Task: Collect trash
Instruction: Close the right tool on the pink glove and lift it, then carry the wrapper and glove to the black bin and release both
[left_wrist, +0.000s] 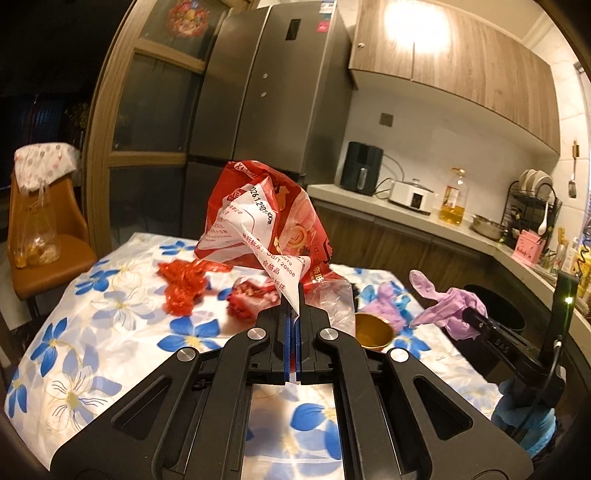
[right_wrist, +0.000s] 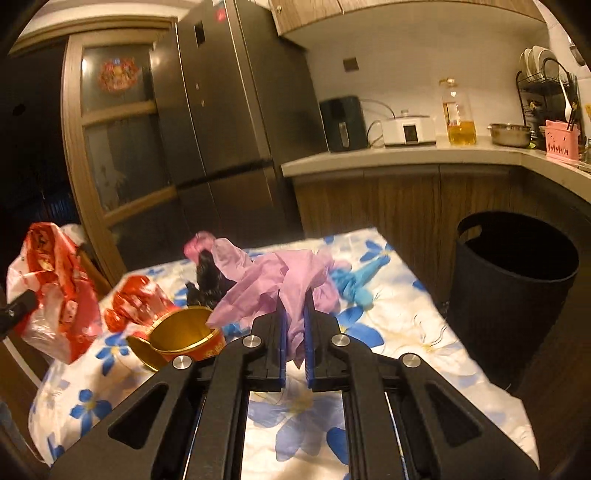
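My left gripper (left_wrist: 294, 306) is shut on a crumpled red and white plastic bag (left_wrist: 258, 218) and holds it above the flowered table (left_wrist: 92, 332); the bag also shows in the right wrist view (right_wrist: 55, 288). My right gripper (right_wrist: 294, 306) is shut on a purple glove (right_wrist: 269, 284) and holds it over the table; it also shows in the left wrist view (left_wrist: 454, 310). On the table lie a red net bag (left_wrist: 183, 284), a red wrapper (left_wrist: 247, 299), a gold-lined paper cup (right_wrist: 184, 332), a second purple glove (left_wrist: 384, 306) and a blue glove (right_wrist: 354, 284).
A black trash bin (right_wrist: 513, 288) stands on the floor to the right of the table. A grey fridge (left_wrist: 273, 92) and a counter (right_wrist: 406, 158) with appliances lie behind. An orange chair (left_wrist: 44, 236) with a plastic bag stands at the left.
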